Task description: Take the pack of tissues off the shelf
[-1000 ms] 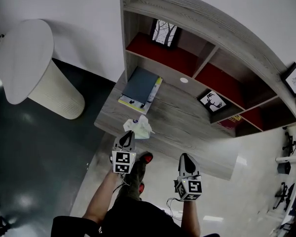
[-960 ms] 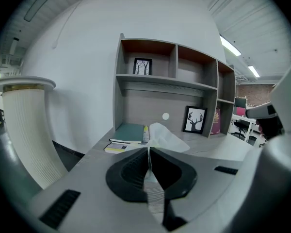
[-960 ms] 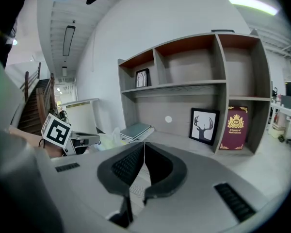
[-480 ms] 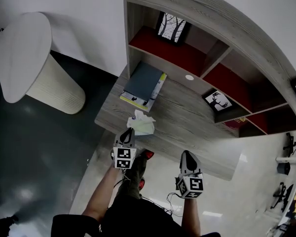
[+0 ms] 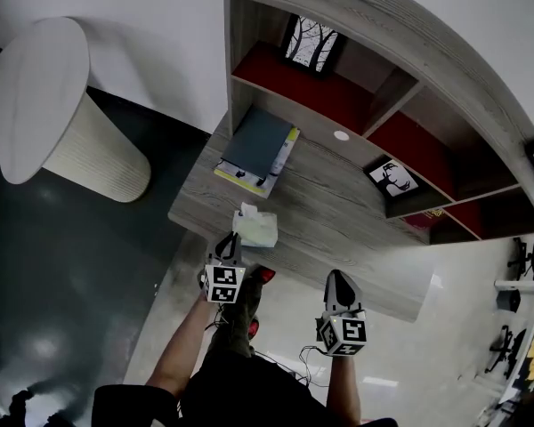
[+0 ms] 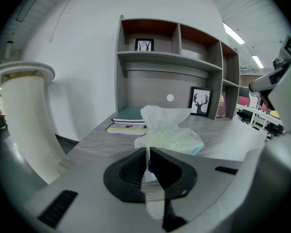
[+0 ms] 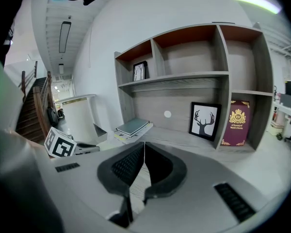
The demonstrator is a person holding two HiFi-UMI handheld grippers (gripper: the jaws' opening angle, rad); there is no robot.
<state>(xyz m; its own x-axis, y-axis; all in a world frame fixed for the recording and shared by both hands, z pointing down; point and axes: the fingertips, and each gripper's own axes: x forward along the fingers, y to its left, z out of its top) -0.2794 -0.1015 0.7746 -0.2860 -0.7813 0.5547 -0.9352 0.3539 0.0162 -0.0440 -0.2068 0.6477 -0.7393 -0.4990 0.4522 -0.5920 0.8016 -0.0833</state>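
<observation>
Tissue pack point(image 6: 177, 141): wrapper edge pinched between closed jaws of left gripper point(image 6: 148, 153), at worktop point(image 6: 92, 140). Lower flat; release once seated. Right gripper point(image 7: 144, 148): jaws together, empty.

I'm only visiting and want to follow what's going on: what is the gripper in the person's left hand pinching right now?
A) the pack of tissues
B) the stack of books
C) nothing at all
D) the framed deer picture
A: the left gripper view shows the left gripper with its jaws closed on the near edge of the pack of tissues, while the books and the deer picture sit farther back, untouched.
</observation>
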